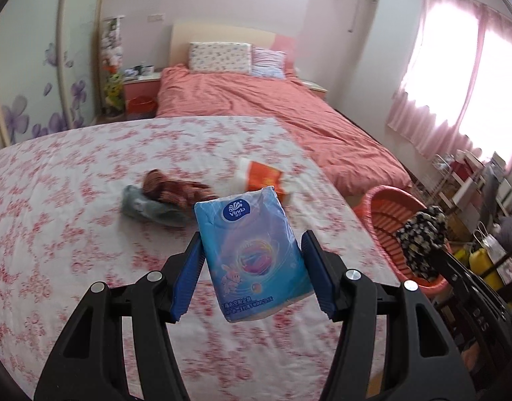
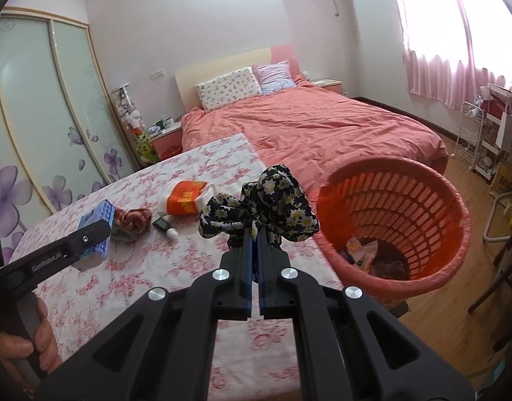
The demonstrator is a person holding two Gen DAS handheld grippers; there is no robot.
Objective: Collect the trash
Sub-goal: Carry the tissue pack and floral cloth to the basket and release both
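My left gripper [image 1: 252, 250] is shut on a blue Vinda tissue pack [image 1: 252, 254], held above the floral tablecloth [image 1: 72, 200]; it also shows in the right wrist view [image 2: 97, 230]. My right gripper [image 2: 256, 230] is shut on a black floral cloth [image 2: 266, 210], held over the table's right edge beside the orange basket [image 2: 399, 214], seen too in the left wrist view [image 1: 419, 237]. The basket holds some trash at its bottom. On the table lie an orange-and-white wrapper [image 2: 185, 200], a red-brown cloth [image 2: 133, 219], a grey cloth [image 1: 148, 207] and a small green tube [image 2: 165, 225].
A bed with a salmon cover [image 2: 322, 123] stands behind the table. A wardrobe with flower-patterned sliding doors [image 2: 38, 117] is at the left. White wire racks and shelves [image 2: 483, 140] stand at the right on the wooden floor, by a pink-curtained window.
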